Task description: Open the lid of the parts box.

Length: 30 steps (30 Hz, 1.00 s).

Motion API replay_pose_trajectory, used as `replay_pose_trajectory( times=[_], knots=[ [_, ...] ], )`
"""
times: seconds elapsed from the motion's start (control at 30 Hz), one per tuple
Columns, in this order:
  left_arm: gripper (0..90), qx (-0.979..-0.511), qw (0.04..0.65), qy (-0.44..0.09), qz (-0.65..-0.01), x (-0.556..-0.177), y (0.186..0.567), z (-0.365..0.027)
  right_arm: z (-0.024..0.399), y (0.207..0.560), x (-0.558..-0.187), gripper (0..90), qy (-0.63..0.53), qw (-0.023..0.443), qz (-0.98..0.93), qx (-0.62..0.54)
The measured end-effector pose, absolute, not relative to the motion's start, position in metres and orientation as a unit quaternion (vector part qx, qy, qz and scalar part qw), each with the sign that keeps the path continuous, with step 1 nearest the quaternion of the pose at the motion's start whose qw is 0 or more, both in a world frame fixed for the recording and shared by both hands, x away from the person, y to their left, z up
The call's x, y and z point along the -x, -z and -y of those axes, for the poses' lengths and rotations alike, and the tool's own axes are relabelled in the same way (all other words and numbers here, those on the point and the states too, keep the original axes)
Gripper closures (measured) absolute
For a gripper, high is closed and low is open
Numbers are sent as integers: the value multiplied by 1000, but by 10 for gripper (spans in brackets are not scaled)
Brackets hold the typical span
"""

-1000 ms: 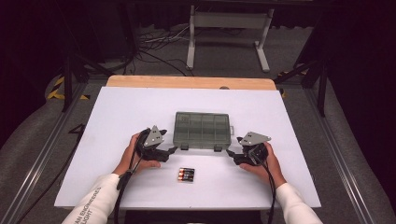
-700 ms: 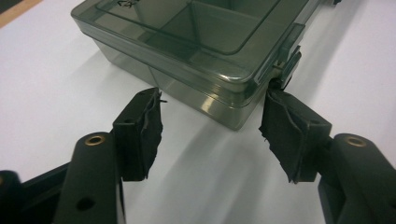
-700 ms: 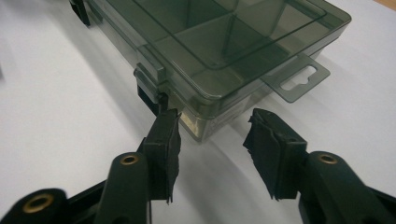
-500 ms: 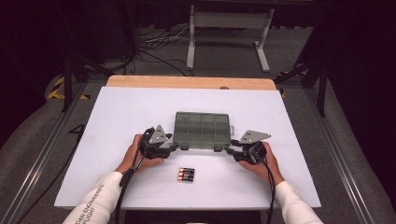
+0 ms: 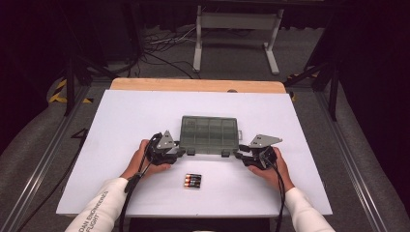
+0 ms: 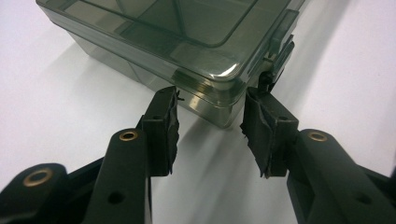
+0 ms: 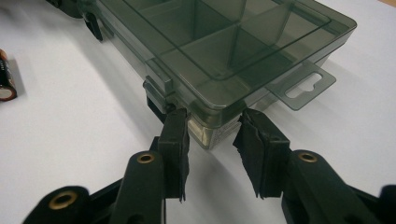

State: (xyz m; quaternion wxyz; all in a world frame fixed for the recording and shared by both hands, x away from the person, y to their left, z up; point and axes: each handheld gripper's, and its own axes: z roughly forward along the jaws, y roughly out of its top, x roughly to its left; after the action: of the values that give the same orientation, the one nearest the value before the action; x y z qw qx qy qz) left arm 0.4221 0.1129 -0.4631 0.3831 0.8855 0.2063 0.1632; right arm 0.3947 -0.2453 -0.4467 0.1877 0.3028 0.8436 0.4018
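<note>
A smoky grey-green transparent plastic organiser box (image 5: 210, 135), its lid shut, lies flat near the middle of the white table (image 5: 121, 125). Your left hand-held gripper (image 5: 180, 152) sits at the box's near left corner and your right hand-held gripper (image 5: 240, 155) at its near right corner.

In the left gripper view, the black jaws straddle the rounded corner, one pad (image 6: 163, 126) against the box's side wall and the other by the front latch (image 6: 280, 51). In the right gripper view, the jaws likewise flank the corner beside the other latch (image 7: 161, 91). Both pairs have just been closing around their corners; they look to be touching the plastic, though whether they press firmly I cannot tell.

To do this well, probably keep both grips even and low on the base, clear of the latches, so the box stays level.

Through the lid, dividers form compartments that appear empty. A small cluster of black and copper batteries (image 5: 192, 181) lies on the table just nearer you.
</note>
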Motion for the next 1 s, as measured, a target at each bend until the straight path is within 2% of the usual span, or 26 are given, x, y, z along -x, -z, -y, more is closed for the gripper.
replay_pose_trajectory(
  times=[0.6, 0.9, 0.93, 1.0],
  knots=[
    [595, -880, 394, -159, -211, -422, 461, -116, 248, 445, -393, 705, -414, 189, -837, -304],
    [542, -871, 408, -158, -222, -419, 457, -120, 248, 445, -391, 714, -415, 199, -834, -304],
    [509, -870, 410, -155, -224, -419, 457, -120, 248, 445, -390, 714, -415, 200, -834, -304],
    [516, -870, 411, -152, -225, -419, 456, -121, 248, 445, -390, 718, -417, 201, -833, -304]
  ],
)
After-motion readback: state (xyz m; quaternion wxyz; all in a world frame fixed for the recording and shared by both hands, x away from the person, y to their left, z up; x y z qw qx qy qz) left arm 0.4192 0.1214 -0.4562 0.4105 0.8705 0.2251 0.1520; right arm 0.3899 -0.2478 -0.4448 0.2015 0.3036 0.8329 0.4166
